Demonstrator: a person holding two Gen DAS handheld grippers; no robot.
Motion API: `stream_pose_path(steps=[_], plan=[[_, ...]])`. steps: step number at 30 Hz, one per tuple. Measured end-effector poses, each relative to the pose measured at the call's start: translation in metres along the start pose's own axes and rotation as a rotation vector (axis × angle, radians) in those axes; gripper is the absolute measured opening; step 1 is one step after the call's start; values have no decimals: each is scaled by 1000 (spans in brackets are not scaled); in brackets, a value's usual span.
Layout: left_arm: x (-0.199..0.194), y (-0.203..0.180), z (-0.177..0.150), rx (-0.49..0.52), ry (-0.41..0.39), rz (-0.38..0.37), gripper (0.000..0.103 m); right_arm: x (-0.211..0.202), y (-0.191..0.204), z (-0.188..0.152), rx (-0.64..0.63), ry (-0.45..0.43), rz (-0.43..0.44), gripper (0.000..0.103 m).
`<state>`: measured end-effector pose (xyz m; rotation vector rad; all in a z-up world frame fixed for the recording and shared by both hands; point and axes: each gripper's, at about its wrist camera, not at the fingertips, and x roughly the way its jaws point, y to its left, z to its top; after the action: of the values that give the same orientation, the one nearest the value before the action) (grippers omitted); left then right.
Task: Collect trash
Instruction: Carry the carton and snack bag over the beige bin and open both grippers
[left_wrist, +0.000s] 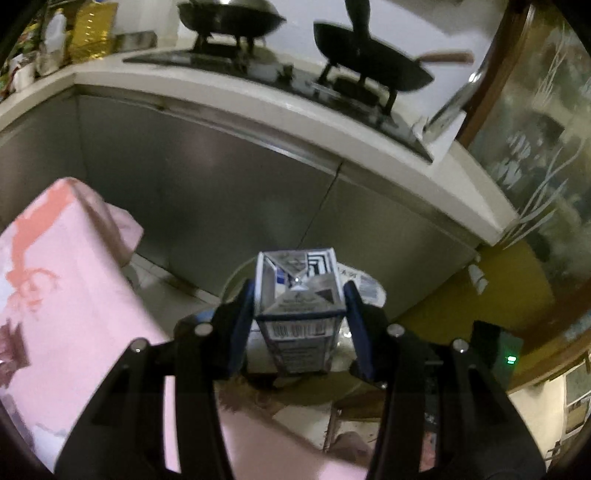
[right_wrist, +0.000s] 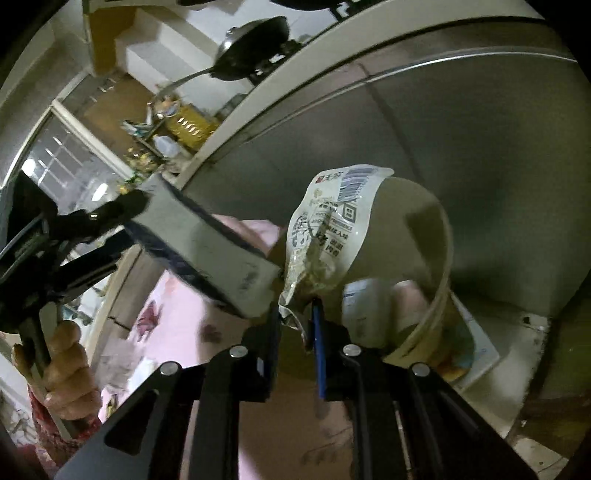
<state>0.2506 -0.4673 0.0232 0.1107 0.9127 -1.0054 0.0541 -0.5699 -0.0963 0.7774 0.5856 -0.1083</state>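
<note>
1. Blue-and-white carton (left_wrist: 299, 295) sits clamped between the left gripper (left_wrist: 300, 306) fingers, over the bin.
2. Right gripper (right_wrist: 295, 325) fingers pinch a crumpled plastic wrapper (right_wrist: 325, 236) beside the cream bin (right_wrist: 439, 273).

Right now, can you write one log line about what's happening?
left hand-held gripper: holds carton | right hand-held gripper: pinches wrapper | trash bin: below, close

A home kitchen: two black woks (left_wrist: 236, 18) on a gas stove (left_wrist: 280, 85) set in a white counter (left_wrist: 258, 122).
</note>
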Motion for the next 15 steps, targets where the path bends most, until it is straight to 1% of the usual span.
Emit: stream_pose_path(steps=[2, 4, 5, 6, 8, 10, 12, 15], plan=[[20, -2, -2, -2, 27, 20, 46, 5, -8, 0, 16, -3, -17, 20], [41, -1, -4, -24, 68, 28, 47, 5, -17, -4, 44, -9, -19, 32], [46, -1, -6, -29, 79, 31, 50, 4, -24, -4, 57, -19, -20, 47], [51, -2, -7, -28, 93, 47, 52, 2, -28, -5, 69, -37, -26, 56], [52, -3, -10, -26, 100, 63, 53, -4, -30, -4, 77, -64, -26, 56], [45, -6, -11, -27, 96, 56, 53, -14, -30, -6, 94, -93, -10, 56], [32, -12, -10, -16, 73, 49, 53, -27, -27, -4, 109, -132, 14, 56], [-1, -24, -12, 6, 11, 30, 53, -41, -20, -3, 114, -165, 42, 56]])
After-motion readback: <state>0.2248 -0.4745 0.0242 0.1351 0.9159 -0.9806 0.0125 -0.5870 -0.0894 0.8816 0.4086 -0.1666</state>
